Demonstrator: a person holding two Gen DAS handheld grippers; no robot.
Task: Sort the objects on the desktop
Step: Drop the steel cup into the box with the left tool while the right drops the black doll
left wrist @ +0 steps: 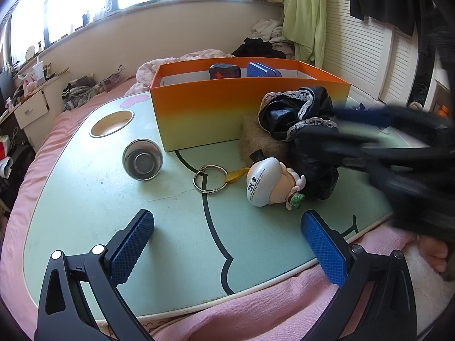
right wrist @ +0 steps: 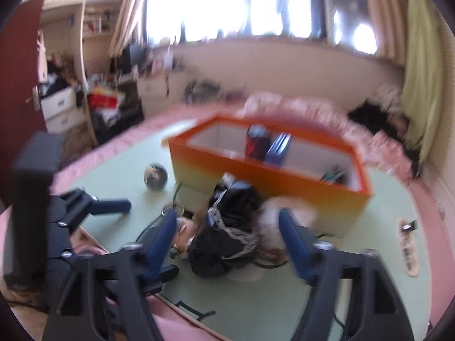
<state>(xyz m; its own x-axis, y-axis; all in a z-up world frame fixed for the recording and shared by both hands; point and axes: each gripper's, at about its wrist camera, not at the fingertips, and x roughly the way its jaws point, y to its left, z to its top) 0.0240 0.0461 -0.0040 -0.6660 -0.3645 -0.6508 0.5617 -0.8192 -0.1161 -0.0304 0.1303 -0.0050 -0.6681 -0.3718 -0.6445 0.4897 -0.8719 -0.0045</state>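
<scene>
Blue-padded left gripper (left wrist: 227,244) hangs spread wide over the pale green lap table (left wrist: 85,199), nothing between its fingers. Just beyond lies a white egg-shaped toy figure (left wrist: 263,182) on a yellow strap with a metal key ring (left wrist: 209,179). Blurred right gripper (right wrist: 227,227) frames a black lace-trimmed cloth bundle (right wrist: 230,227); whether it pinches, I cannot tell. Farther left, a shiny round ball (left wrist: 142,160). Behind stands the orange-to-yellow cardboard box (left wrist: 227,108).
</scene>
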